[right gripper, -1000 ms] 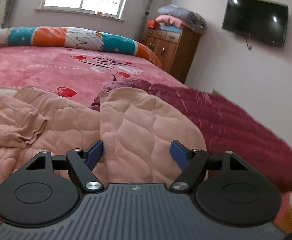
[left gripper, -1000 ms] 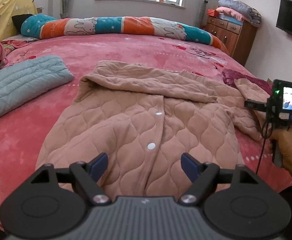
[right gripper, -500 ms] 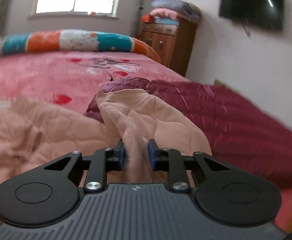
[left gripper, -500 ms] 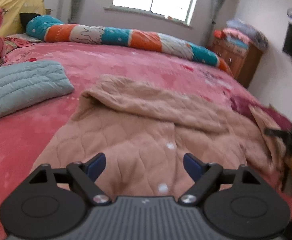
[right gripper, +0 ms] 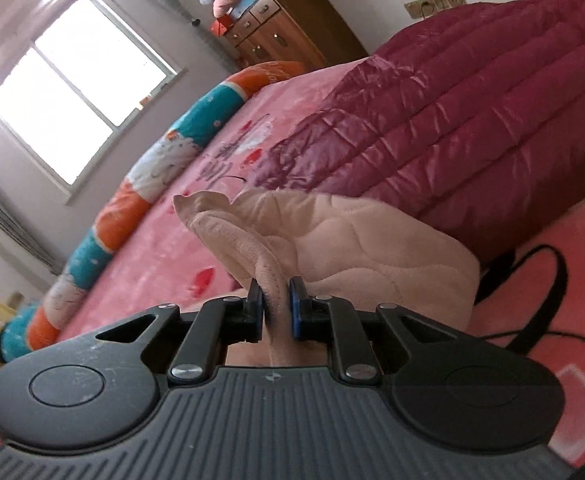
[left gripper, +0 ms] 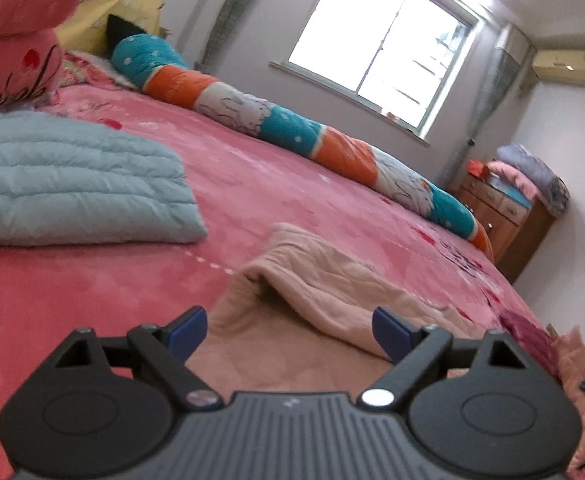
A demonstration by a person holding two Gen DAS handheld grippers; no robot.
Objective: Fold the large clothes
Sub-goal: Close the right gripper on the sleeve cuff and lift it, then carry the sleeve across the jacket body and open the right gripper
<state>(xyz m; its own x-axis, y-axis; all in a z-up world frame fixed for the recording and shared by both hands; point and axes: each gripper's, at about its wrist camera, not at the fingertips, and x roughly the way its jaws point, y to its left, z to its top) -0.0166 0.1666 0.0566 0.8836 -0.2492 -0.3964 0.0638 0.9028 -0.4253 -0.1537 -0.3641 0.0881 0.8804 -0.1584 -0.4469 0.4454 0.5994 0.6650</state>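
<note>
Jacket [left gripper: 312, 280]: beige, quilted in wavy stitch lines, soft fleecy nap, lying rumpled on the pink plush bed [left gripper: 92, 280]. Left tongs [left gripper: 288, 330] wide open, blue pads spread apart, nothing between them; they sit low over the jacket's near part, with a folded ridge of the fabric running across just ahead of the tips. Right tongs [right gripper: 276, 306] nearly closed, pinching a thick doubled edge of the jacket [right gripper: 352, 240]; cloth fills the gap between the pads and bulges up in a rounded fold above them, and the camera view is rolled sideways. Behind that fold lies a dark red puffer coat [right gripper: 452, 112], shiny, with long parallel padded channels. Black cable [right gripper: 540, 280] loops on the bed to the right of the held fold. In the left view a pale blue quilted garment [left gripper: 72, 188] is folded flat on the bed, well apart from the jacket. Long bolster [left gripper: 292, 128], banded teal, orange and white, runs along the far side of the bed. Wooden dresser [left gripper: 508, 216] stands by the wall under a window [left gripper: 380, 52].
</note>
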